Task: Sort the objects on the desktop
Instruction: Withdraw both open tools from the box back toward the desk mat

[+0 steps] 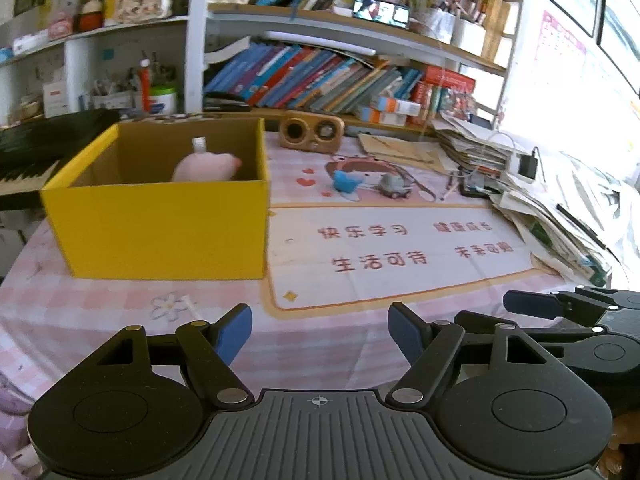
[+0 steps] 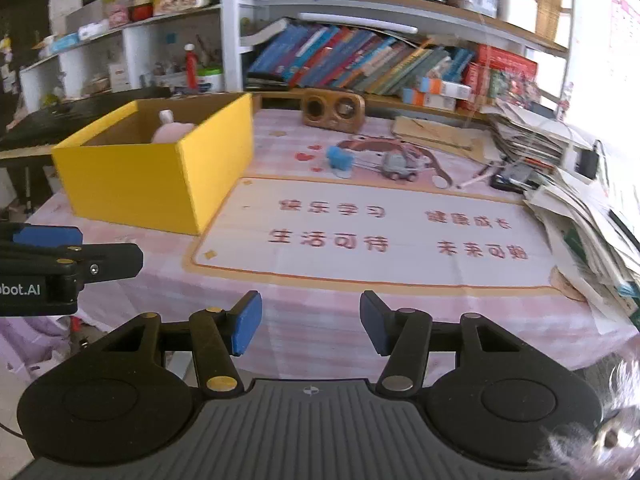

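Both tools are hanging low over the near edge of the worktop [image 2: 320, 312], neither carrying anything. The left gripper [image 1: 320, 332] is showing its blue-padded fingers [image 1: 236, 332] spread wide apart with only tablecloth between them, and the right gripper [image 2: 310, 328] is holding its fingers [image 2: 248, 328] apart in the same way.

The yellow box [image 1: 160, 228] is sitting on the left half of the worktop with a pink plush toy [image 1: 206, 166] already lying inside it. The things apparently still waiting to be sorted are resting well beyond both tools, near the middle back of the printed mat [image 2: 380, 232]: a small blue toy [image 2: 340, 160] and, just beside it, a grey toy car [image 2: 396, 166].

The step in hand is probably a reach for one of these two. The right tool is looking the better placed, since its path over the mat is lying open. Coming in low and square with the fingers straddling the blue toy should be keeping the car from being nudged.

Room is narrowing on the right, where a slumping paper stack [image 2: 580, 200] is crowding the mat's edge, and a pen [image 2: 476, 180] is lying close beyond the car. The box's near right corner is standing by the mat's left edge, so a carry toward it is needing height to clear the wall
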Demonstrator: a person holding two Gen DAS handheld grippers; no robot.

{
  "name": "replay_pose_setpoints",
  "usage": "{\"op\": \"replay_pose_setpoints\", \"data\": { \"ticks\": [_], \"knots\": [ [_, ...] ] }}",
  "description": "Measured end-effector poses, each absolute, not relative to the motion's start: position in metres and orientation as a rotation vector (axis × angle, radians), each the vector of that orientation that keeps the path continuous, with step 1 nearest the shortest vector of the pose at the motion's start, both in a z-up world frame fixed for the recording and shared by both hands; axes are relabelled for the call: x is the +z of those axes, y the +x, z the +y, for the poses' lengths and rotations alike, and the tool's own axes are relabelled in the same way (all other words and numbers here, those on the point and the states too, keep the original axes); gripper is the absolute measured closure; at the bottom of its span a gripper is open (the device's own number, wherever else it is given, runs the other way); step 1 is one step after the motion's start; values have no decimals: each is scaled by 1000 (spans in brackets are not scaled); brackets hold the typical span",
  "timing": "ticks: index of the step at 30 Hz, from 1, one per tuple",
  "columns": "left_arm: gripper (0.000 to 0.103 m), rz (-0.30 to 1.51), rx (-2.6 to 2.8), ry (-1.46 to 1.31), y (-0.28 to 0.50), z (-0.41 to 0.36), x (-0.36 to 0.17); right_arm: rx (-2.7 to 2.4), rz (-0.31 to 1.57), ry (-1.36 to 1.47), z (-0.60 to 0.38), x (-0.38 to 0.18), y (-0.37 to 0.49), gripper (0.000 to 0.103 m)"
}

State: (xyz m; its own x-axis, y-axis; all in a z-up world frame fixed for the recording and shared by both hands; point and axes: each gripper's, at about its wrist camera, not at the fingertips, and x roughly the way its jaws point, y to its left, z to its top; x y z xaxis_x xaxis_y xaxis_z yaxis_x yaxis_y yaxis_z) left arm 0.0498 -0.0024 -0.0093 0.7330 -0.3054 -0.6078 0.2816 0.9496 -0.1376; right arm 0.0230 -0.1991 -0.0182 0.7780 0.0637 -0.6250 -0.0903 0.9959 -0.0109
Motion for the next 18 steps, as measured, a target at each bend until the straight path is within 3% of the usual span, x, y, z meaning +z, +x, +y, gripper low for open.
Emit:
{"op": "replay_pose_setpoints", "data": {
  "ticks": [18],
  "knots": [
    [26, 723, -391, -28, 91, -61, -18, 24, 729, -23, -255, -24, 57, 50]
  ]
}}
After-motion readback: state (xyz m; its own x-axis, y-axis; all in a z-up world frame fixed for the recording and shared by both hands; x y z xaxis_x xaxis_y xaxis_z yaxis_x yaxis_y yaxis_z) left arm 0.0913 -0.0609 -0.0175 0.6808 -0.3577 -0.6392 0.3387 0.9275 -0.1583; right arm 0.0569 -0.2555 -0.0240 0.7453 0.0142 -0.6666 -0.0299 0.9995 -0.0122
